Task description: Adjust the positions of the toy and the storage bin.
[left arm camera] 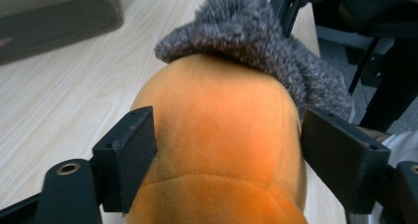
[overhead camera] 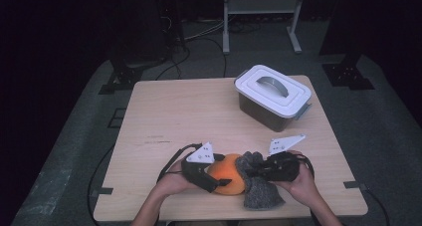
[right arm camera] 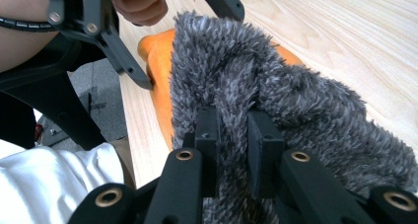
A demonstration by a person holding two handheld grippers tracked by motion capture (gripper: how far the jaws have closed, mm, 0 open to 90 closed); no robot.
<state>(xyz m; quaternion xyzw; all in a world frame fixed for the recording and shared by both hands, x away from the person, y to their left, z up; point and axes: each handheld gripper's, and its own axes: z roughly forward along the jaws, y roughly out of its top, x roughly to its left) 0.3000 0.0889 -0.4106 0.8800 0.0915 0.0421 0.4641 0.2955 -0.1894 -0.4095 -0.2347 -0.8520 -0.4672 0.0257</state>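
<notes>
An orange plush toy lies near the table's front edge, with a grey fuzzy cover pulled partly over its right end. My left gripper comes in from the left, and its jaws press on both flanks of the orange plush toy. In the left gripper view the grey cover caps the toy's far end. My right gripper reaches in from the right. Its jaws are pinched shut on a fold of the grey cover, and the orange toy shows beyond it.
A lidded box with a white lid and grey handle stands at the back right of the wooden table. A person's hands hold both grippers at the front edge. Dark floor, cables and stand legs surround the table.
</notes>
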